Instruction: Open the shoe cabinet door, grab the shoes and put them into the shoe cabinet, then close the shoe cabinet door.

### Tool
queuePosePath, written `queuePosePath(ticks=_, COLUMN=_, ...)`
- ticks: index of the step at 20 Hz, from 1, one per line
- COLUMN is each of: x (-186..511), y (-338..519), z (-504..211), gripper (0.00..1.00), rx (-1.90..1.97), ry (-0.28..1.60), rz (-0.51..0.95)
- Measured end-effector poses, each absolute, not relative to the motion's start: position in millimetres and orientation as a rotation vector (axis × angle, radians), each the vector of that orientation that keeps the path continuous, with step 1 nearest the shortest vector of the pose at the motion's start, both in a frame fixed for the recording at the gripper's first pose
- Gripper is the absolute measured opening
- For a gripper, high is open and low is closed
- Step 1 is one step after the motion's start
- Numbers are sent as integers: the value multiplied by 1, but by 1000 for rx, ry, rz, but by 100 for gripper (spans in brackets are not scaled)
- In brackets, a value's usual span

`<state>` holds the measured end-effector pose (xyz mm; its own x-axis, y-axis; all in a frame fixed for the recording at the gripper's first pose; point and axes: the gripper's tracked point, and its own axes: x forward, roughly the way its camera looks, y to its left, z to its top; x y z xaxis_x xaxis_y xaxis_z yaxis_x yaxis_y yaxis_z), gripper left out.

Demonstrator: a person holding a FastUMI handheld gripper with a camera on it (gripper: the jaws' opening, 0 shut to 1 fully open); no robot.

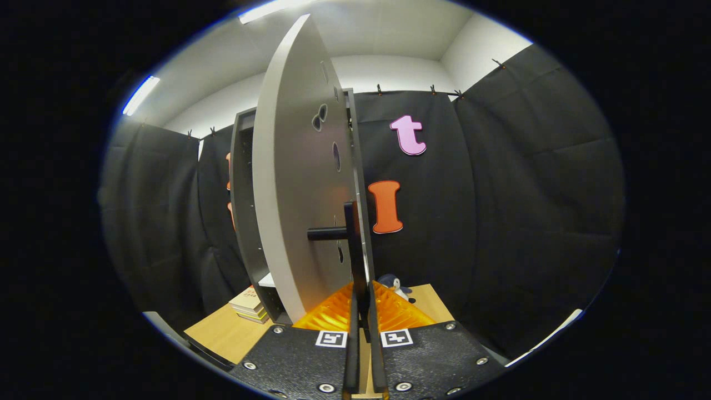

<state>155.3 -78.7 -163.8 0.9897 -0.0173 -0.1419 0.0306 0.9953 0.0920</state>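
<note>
- Gripper (362,311) at bottom centre of frame, fingers nearly together, clamped on the thin dark handle (351,244) of the cabinet door.
- Cabinet door (300,189) is swung open, seen nearly edge-on, filling centre-left of frame.
- Shoe cabinet (244,211) is seen behind the door, dark frame, left of centre.
- Books (250,305) are stacked on the wooden table (222,333), lower left.
- Small plush toy (395,286) sits just right of the fingers.

Cabinet interior (244,211) mostly screened by the open door (294,189); contents not determinable. Small plush toy (395,286) on the counter (222,333) partly masked by the claw (362,311) fingers; kind unclear. Stack of books (250,307) partly hidden behind the cabinet's base. Handle (355,250) grip contact not resolvable.
</note>
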Motion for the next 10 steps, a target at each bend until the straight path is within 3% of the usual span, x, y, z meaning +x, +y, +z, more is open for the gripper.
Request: queuePosePath(ticks=10, x=157, y=-96, z=-167, gripper=4, rx=74, ry=164, rz=-50)
